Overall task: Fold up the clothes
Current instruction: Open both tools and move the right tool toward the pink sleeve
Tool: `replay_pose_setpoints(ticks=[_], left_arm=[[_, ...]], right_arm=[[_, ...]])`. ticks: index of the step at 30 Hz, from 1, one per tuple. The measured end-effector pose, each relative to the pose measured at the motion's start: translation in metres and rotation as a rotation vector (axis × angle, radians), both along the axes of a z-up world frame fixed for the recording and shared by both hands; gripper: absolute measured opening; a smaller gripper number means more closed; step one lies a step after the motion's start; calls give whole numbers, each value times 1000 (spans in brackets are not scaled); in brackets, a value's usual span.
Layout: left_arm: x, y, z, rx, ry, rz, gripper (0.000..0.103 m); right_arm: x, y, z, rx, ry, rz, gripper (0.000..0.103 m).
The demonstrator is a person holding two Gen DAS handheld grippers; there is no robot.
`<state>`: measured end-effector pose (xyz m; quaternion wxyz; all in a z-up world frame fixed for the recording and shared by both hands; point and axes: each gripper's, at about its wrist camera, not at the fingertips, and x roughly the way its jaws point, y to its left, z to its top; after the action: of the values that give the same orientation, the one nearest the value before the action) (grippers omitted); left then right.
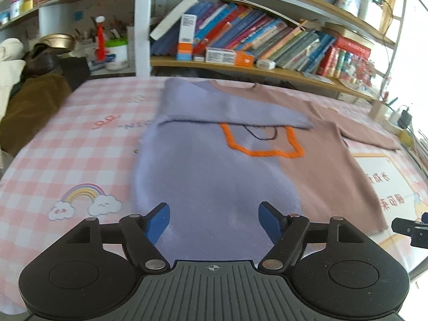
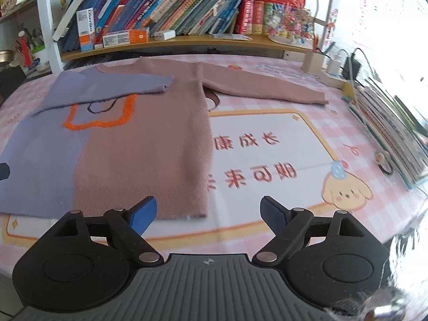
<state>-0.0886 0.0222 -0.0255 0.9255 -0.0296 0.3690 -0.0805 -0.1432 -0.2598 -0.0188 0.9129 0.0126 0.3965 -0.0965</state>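
Sweater [image 1: 219, 176], one, flat, two open grippers, left gripper [image 1: 214, 220], right gripper [image 2: 208, 214]

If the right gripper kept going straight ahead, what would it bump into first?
Probably the tablecloth, beside the sweater's brown edge. The right gripper is open and empty, tilted down at the bare printed panel, so it would likely just miss the sweater, though depth is hard to judge.

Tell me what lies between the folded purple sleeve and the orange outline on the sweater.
Only a thin dark yarn loop, partly tucked under the purple sleeve above the orange outline; the right wrist view shows it best.
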Motion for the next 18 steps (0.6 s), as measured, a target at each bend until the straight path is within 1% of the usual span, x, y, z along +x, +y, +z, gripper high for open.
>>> replay_pose_setpoints(ticks=[5,9,13,18], left_arm=[[1,-3,-3,-19,8,-15,79],[5,-10,-3,-20,11,-28,83],[8,-17,-3,-24,9,-35,83],[14,-29,-5,-14,19,-19,83]], right_arm=[[-8,-8,2,-6,2,-60,86],[-9,-12,3,-9,-1,-68,86],[-7,-18,4,-8,-2,-72,86],[1,-35,2,11,-1,-85,87]])
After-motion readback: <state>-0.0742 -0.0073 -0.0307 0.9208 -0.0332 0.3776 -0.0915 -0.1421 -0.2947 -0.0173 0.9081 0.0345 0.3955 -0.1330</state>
